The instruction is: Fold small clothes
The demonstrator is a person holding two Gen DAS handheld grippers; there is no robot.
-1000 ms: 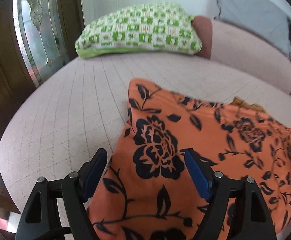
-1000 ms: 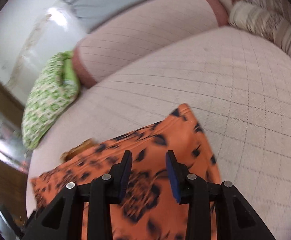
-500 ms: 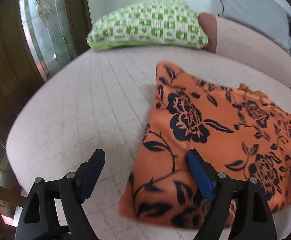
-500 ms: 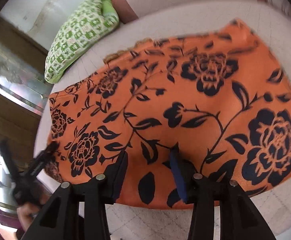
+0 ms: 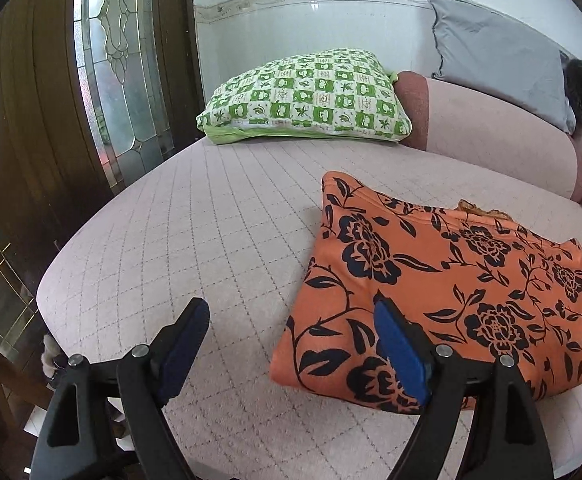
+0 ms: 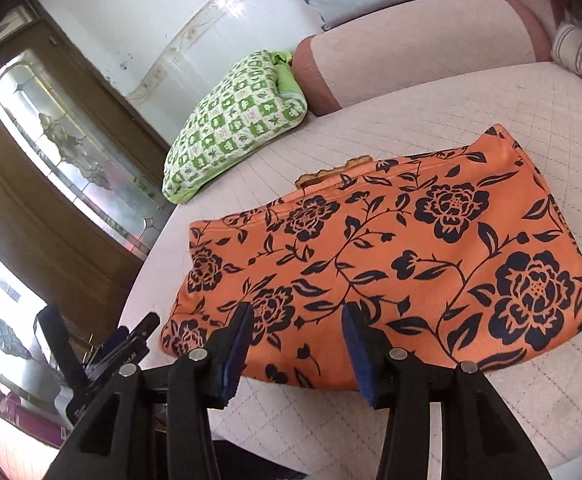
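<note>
Right wrist view: the orange floral garment (image 6: 391, 256) is shown folded on the pink quilted seat (image 6: 491, 92), released by the right hand-held gripper (image 6: 295, 344) and left hand-held gripper (image 5: 291, 344), both open and empty; any further fold is judged outstanding.

Left tongs (image 5: 287, 334) wide apart, empty, folded orange floral cloth (image 5: 451, 280) on sofa seat (image 5: 191, 232), green pillow (image 5: 307, 100) behind

A folded garment (image 6: 391, 256) is laid on the quilted cushion (image 5: 195, 240). Behind it, a pillow (image 5: 307, 100) is propped against the backrest (image 5: 491, 128).
</note>
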